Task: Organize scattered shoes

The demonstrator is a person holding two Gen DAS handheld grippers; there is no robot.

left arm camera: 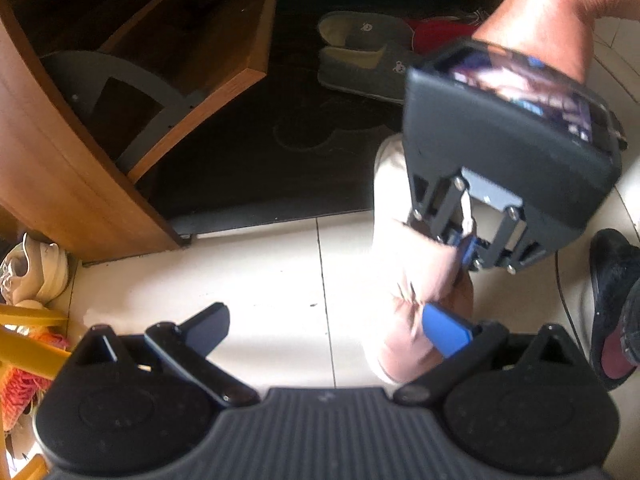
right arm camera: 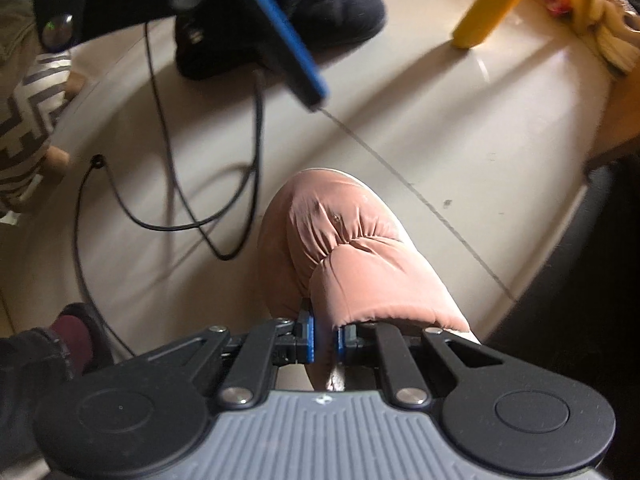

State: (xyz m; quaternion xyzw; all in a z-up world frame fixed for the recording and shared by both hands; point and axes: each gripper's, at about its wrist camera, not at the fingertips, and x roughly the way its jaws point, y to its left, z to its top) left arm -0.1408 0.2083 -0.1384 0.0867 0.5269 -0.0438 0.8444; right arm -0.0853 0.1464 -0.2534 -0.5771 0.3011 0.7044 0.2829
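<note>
Pink padded slipper (right arm camera: 352, 248) hangs over the tiled floor (left arm camera: 256, 280), right gripper (right arm camera: 325, 342) jaws clenched on its collar; left gripper (left arm camera: 320, 332), jaws spread, should steady the toe.

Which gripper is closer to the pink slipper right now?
Right. The right gripper is clamped on the pink slipper's edge; the left gripper is open, one finger beside the slipper.

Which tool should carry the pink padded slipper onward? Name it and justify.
Right. The right tool is already shut on the pink padded slipper at its rim, while the left tool stands open beside it, holding nothing.
</note>
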